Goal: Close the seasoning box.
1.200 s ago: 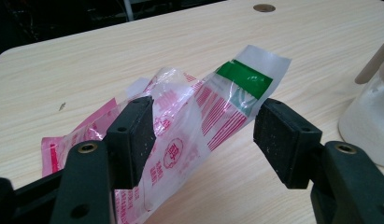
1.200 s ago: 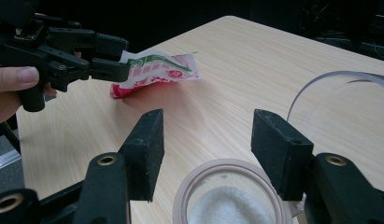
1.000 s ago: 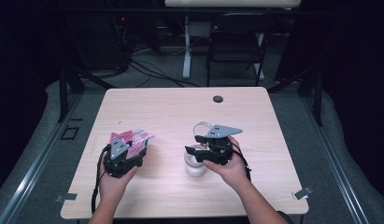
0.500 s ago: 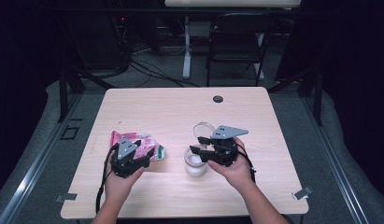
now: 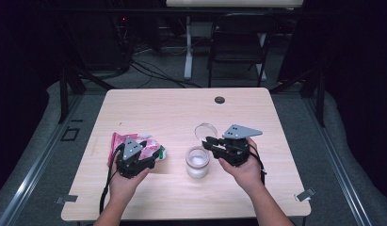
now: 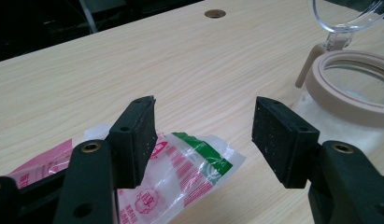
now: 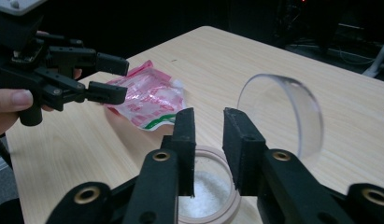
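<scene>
A pink, white and green plastic bag [image 5: 116,141] [image 6: 180,158] [image 7: 150,100] lies flat on the wooden table [image 5: 172,113], left of centre. My left gripper [image 5: 154,153] [image 6: 203,116] [image 7: 120,77] hovers over the bag's near end, open wide, with nothing between its jaws. To its right stands a glass jar [image 5: 197,164] [image 6: 348,88] [image 7: 208,150] holding white granules. Its hinged clear lid [image 5: 206,130] [image 6: 348,14] [image 7: 280,116] is tipped back and open. My right gripper [image 5: 208,143] [image 7: 208,116] sits just above the jar's mouth, its jaws a narrow gap apart and gripping nothing.
A dark round grommet [image 5: 220,100] [image 6: 215,13] sits in the table near its far edge. A chair [image 5: 238,47] and cables stand on the floor beyond the table. Bare wood stretches across the far half of the table.
The left gripper has drawn back toward the near edge and turned right, and the bag now lies on the table beneath it. The right gripper has shifted slightly right of the jar.
</scene>
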`<state>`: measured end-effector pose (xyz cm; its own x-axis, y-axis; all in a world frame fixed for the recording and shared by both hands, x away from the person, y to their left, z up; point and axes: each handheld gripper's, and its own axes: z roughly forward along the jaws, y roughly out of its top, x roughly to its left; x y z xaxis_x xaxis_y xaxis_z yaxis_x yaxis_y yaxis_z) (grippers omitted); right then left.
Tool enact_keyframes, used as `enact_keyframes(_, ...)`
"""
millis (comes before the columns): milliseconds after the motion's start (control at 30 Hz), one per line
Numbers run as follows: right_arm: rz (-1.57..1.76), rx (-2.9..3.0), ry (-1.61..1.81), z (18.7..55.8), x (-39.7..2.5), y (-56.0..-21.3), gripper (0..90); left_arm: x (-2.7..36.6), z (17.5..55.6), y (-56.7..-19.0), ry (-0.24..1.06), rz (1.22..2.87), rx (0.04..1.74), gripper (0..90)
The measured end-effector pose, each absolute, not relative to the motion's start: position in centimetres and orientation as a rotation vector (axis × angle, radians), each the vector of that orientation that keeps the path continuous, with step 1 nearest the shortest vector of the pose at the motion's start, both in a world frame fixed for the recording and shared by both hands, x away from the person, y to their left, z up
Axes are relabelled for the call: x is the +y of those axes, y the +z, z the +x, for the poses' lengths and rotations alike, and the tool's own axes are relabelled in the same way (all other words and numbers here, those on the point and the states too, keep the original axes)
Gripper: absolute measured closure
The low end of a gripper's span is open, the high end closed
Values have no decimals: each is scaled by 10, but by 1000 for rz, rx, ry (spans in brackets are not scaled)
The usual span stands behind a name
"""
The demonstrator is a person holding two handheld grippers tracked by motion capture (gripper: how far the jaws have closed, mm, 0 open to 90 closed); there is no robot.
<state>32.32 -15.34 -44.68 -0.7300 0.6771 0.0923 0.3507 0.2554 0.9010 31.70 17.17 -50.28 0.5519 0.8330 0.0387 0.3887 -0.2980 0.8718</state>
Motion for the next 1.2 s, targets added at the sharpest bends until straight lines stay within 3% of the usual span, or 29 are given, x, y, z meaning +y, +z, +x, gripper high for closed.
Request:
enact_keyframes(333,998,2162,1480,324,-173,-436,899,168,314,-502,602,1912,964,466)
enact_keyframes(1200,1275,2067,1393,359,-200,-479,900,161,315,-507,568,1930,961,478)
